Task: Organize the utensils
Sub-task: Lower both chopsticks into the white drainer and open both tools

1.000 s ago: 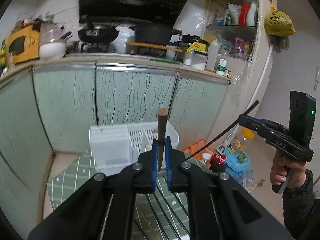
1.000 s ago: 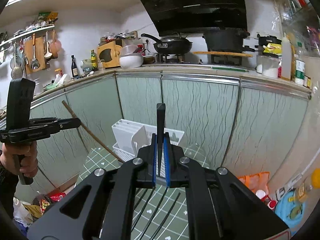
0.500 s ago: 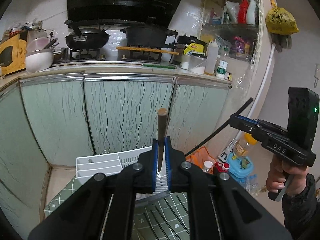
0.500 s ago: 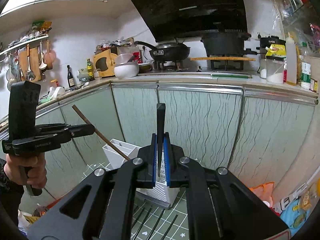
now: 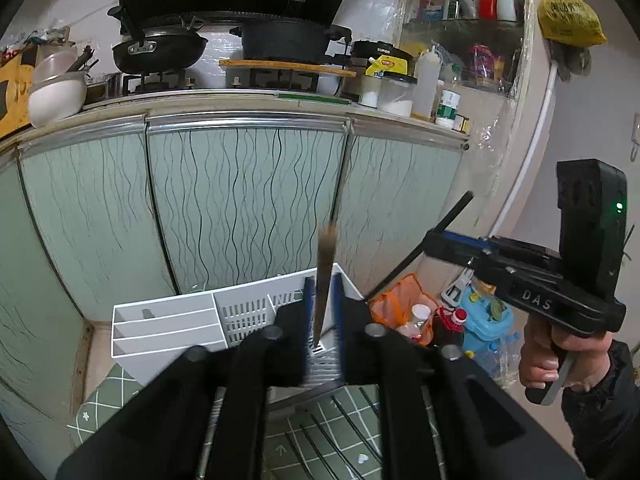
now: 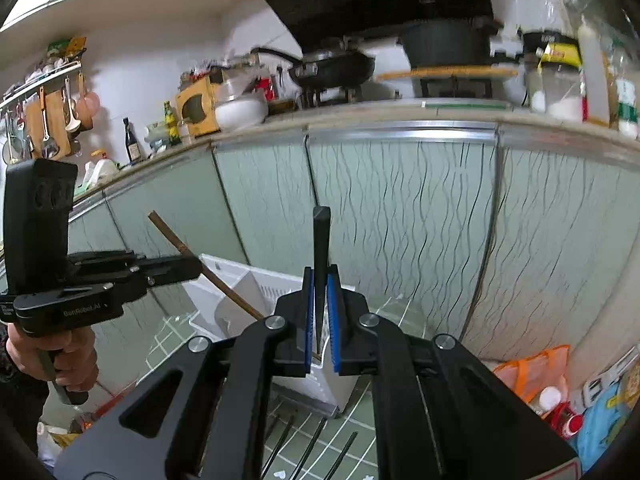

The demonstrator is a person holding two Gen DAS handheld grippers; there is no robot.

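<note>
While your left claw [image 5: 320,312], opened narrowly, drops the brown chopstick [image 5: 325,280] into the rack [image 5: 240,312] below, keep your right claw [image 6: 320,320] clamping the black chopstick [image 6: 321,264] upright.

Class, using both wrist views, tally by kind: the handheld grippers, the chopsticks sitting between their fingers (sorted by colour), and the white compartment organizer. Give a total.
Grippers: 2 (left gripper, right gripper)
brown chopstick between fingers: 1
black chopstick between fingers: 1
white organizer: 1
Total: 5
</note>
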